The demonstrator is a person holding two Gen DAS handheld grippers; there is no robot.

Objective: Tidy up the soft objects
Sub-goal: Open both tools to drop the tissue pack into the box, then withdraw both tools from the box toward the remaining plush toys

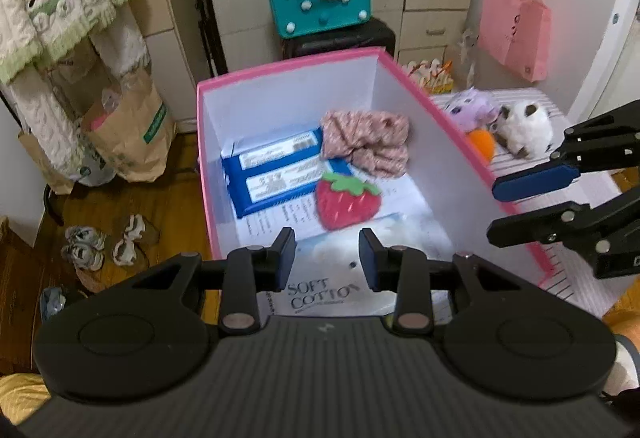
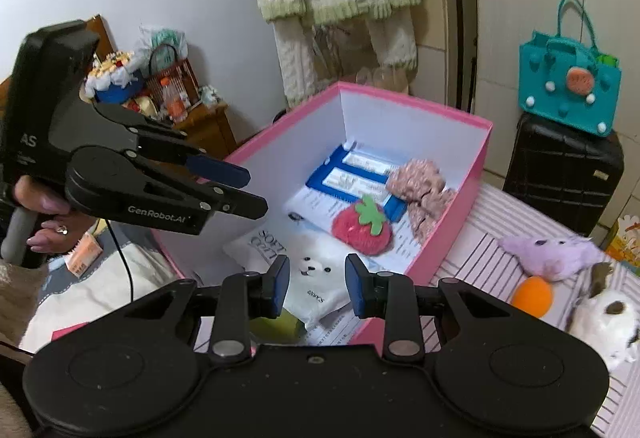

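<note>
In the left wrist view, the left claw (image 1: 327,258) hangs over the near end of the pink box (image 1: 288,72), its blue pads spread apart with nothing between them. Below it in the box lie a white "SOFT COTTON" pack (image 1: 340,278), a felt strawberry (image 1: 346,203), a blue tissue pack (image 1: 276,170) and a crumpled pink patterned cloth (image 1: 368,142) at the far right corner. The right claw (image 1: 532,206) reaches in from the right, over the box's right wall, its jaws parted and empty. Beyond that wall, on the striped bed cover (image 1: 576,278), lie the soft things not yet boxed: a purple plush (image 1: 472,110), an orange ball (image 1: 482,144) and a white plush with dark patches (image 1: 524,130).

In the right wrist view, the right claw (image 2: 317,284) is open and holds nothing, pointing at the near end of the box above the white pack with its bear face (image 2: 316,270). The left claw (image 2: 244,190) hovers at the left, over the box's left wall, open and empty. The three loose toys lie to the right of the right claw, outside the box: the purple plush (image 2: 552,252) farthest, the orange ball (image 2: 532,296) nearer, the white plush (image 2: 608,322) at the right edge.

The coming move likely turns on this: the remaining toys all lie on the right, beyond the box wall, so the right claw is clearly the nearer one and would swing rightward. The purple plush's long axis runs roughly left to right.
</note>
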